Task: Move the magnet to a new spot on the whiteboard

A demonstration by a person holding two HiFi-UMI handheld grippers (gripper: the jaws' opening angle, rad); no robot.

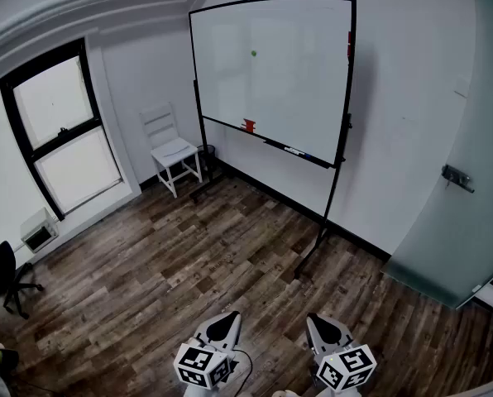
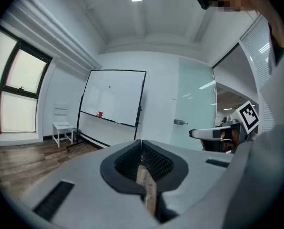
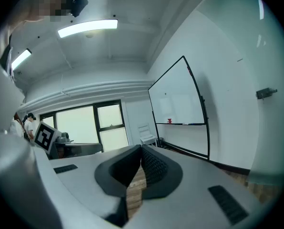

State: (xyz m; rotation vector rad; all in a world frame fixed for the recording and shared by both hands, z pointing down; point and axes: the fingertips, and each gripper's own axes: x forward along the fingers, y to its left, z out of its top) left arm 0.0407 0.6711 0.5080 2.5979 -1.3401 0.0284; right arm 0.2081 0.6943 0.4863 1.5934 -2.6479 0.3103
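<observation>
Head view: whiteboard [image 1: 271,73] across wood floor [image 1: 189,255]; left gripper [image 1: 226,325], right gripper [image 1: 323,329] jaws closed, empty.

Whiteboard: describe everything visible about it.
The whiteboard is a large white panel in a thin black frame on a black floor stand, upright on the wood floor close to the white wall. Its surface looks blank apart from a small green magnet high up, left of centre. A red object and a few dark small items sit on its bottom tray.
</observation>
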